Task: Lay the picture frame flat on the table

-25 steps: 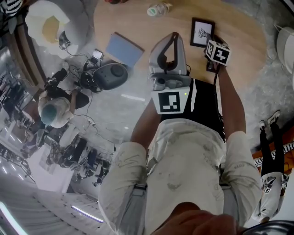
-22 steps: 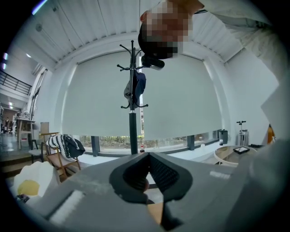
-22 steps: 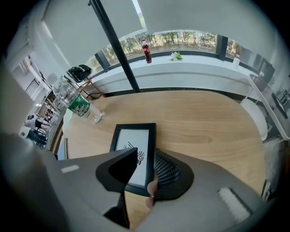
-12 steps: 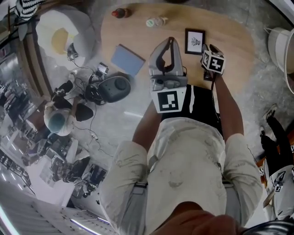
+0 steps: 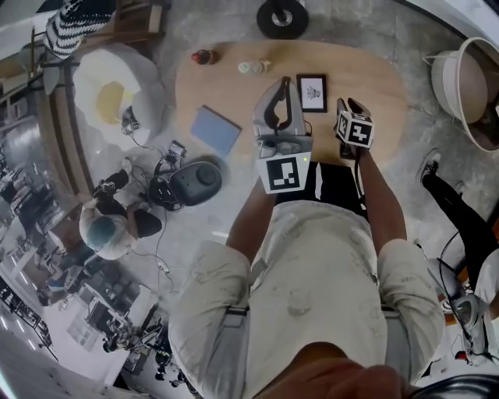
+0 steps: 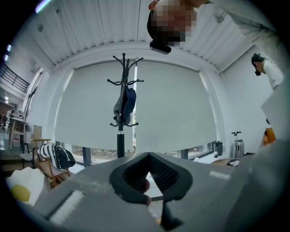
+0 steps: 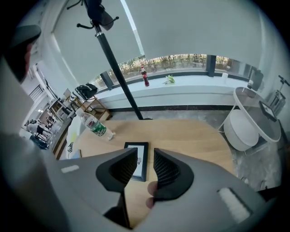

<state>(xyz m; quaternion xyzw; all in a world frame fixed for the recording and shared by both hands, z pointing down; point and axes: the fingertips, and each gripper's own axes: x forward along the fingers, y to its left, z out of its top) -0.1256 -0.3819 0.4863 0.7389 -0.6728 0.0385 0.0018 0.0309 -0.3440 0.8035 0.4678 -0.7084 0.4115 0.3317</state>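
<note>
- The black rectangular picture frame (image 5: 312, 92) (image 7: 141, 165) with a white mat is lying flat, face up, on the light wooden oval surface (image 5: 382, 78) (image 7: 190, 136), in the upper centre of the head view.
- The right tool (image 5: 347, 104) (image 7: 145, 156) is hovering just to the right of the picture frame in the head view. Its jaws are standing slightly spread with nothing pinched between them. In the right gripper view the frame is showing through the gap, lying on the wood beyond the tips.
- The left tool (image 5: 284, 80) (image 6: 147, 156) is hanging just to the left of the picture frame in the head view. Its jaws are pressed together at the tips and carrying nothing. Its own view is looking up at a pale window blind, not at the surface.
- A clear plastic bottle (image 5: 253, 68) (image 7: 95, 127) with a green label is lying on its side near the frame's upper left.
- A flat blue rectangular pad (image 5: 216, 130) is resting at the left part of the surface, well apart from the frame.
- A black coat stand (image 5: 282, 17) (image 6: 121, 113) (image 7: 111, 59) is standing on the floor past the far edge of the surface.
- A round white tub (image 5: 468, 78) (image 7: 244, 127) is sitting on the floor at the upper right of the head view.
</note>
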